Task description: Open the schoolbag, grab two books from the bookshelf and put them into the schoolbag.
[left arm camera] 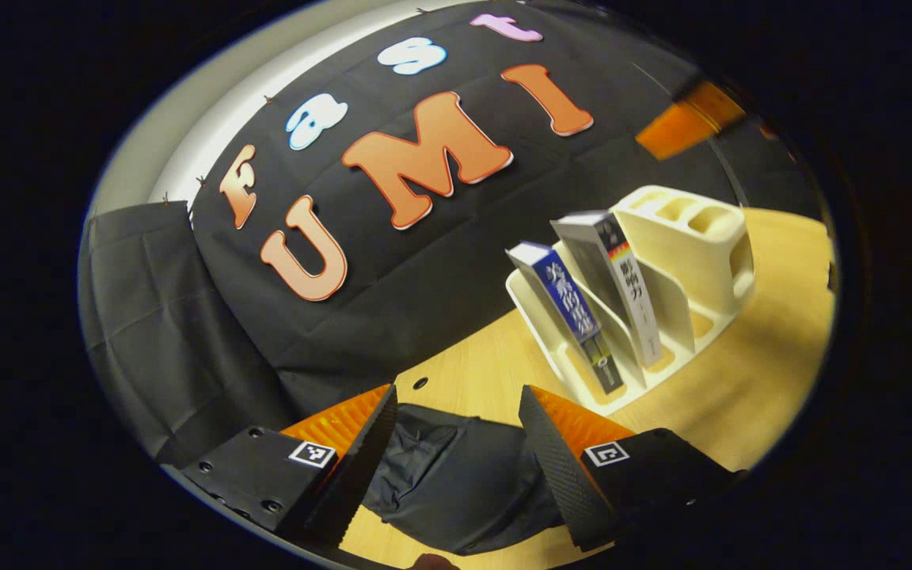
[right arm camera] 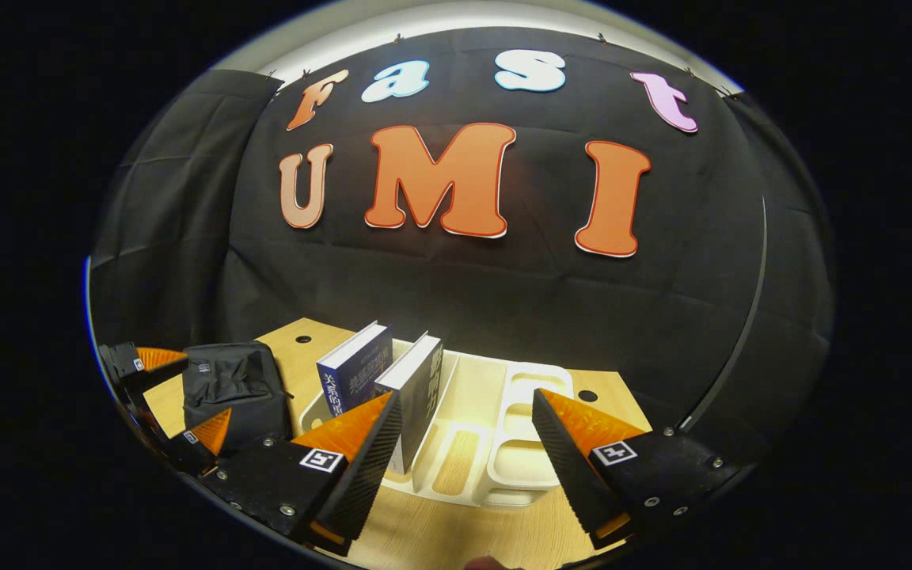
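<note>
While the schoolbag (left arm camera: 456, 483) lay unopened on the desk (left arm camera: 757, 372)
Left hand-held gripper (left arm camera: 456, 443) hung just over it, jaws wide; right hand-held gripper (right arm camera: 464, 443), also wide, faced the bookshelf (right arm camera: 503, 443).

Black cloth (right arm camera: 503, 285) covers the far wall and wraps both sides. A pale wall strip (right arm camera: 456, 20) shows above it. The wooden table (left arm camera: 749, 396) has round holes near its far edge.
</note>
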### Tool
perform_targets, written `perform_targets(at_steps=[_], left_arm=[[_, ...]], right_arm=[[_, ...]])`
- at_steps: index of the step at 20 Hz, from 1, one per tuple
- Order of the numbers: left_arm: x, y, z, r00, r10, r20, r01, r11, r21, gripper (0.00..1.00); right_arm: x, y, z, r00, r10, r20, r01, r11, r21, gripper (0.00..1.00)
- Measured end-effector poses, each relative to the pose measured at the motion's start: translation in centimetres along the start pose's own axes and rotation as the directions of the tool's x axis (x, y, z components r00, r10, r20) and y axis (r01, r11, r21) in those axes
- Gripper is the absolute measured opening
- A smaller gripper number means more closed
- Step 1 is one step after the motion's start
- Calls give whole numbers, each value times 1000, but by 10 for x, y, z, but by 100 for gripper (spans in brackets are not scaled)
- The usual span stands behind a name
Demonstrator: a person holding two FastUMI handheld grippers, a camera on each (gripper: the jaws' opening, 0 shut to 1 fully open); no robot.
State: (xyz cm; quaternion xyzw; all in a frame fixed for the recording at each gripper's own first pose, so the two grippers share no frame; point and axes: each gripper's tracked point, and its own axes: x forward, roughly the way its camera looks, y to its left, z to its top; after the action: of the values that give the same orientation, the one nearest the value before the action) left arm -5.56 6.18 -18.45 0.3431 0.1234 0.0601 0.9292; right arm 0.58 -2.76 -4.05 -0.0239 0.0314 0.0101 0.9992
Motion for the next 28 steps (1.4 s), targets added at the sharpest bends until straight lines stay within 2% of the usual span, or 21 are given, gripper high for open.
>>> perform_targets(at_steps=[6, 13, 15, 18, 21, 26, 28], left_arm=[[1, -29, -84, 985, -7, -170, 29, 992, 126, 98], [10, -38, -141, 959, -4, -282, 63, 977, 202, 98], [12, -35, -150, 955, 18, -297, 52, 973, 224, 98], [15, -18, -153, 956, 104, -276, -28, 963, 267, 96], [24, -6, -146, 957, 148, -248, -67, 949, 307, 96], [58, -9, -163, 939, 126, -319, -16, 946, 325, 93], [68, -5, -161, 939, 112, -324, -1, 947, 323, 88]], right_arm=[[2, -6, -3, 1000, -11, -8, 11, 1000, 11, 98], [5, -12, -5, 999, -32, -18, 32, 999, 22, 98], [6, -11, -4, 999, -34, -19, 34, 999, 20, 98], [7, -7, -4, 999, -32, -23, 32, 999, 10, 98], [7, -3, -2, 999, -30, -29, 30, 1000, 2, 98], [8, 5, 6, 999, -38, -25, 37, 999, -7, 98], [12, 12, 11, 999, -40, -26, 40, 999, -13, 98]])
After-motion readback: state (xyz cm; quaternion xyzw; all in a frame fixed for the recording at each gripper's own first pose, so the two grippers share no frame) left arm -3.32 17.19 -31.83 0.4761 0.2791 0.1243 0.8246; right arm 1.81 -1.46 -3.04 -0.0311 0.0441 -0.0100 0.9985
